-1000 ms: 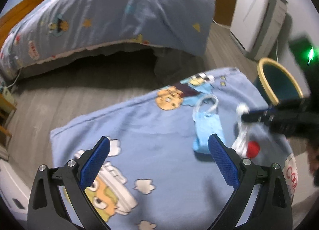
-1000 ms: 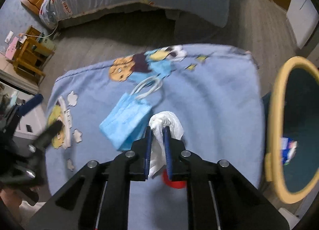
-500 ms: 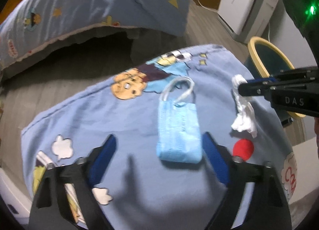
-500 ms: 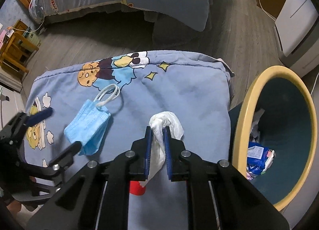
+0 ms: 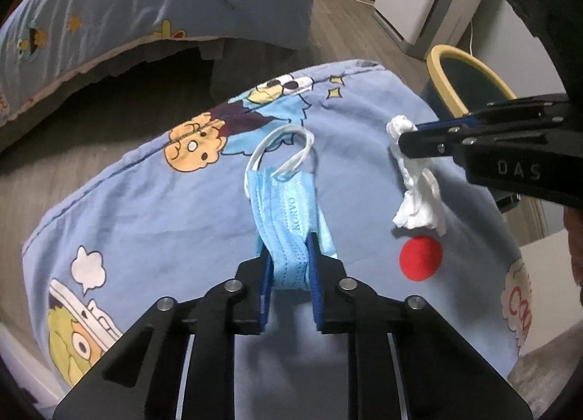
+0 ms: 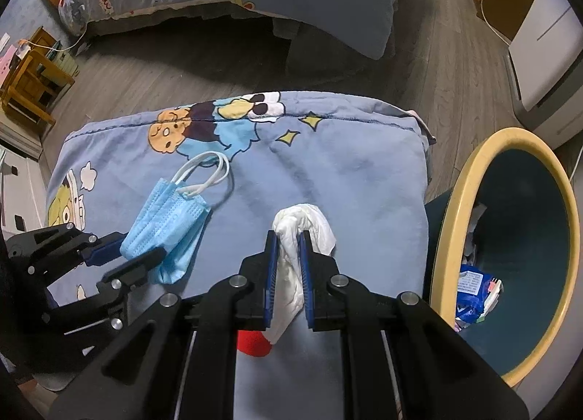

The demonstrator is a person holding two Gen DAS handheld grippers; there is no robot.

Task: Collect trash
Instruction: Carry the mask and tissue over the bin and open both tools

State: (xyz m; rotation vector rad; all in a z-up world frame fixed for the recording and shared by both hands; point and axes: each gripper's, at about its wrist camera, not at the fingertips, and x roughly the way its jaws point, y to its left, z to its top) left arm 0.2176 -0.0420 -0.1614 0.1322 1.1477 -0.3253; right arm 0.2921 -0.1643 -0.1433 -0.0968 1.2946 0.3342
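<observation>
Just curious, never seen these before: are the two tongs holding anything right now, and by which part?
Left tongs are closing on the blue face mask's near end. Right tongs pinch a white tissue near its top.

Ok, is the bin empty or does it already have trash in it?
Not empty: the bin already holds a blue wrapper and some crumpled paper against its inner wall.

1. The left gripper (image 5: 289, 265) is a matte black plastic frame of angled struts, with round silver screw heads at its joints.
2. Its jaws carry flat, ribbed blue pads.
3. The right gripper (image 6: 288, 248) has the same build: black struts, silver screws, blue pads.
4. Seen from the left wrist camera, its black side bears pale letters "DAS".
</observation>
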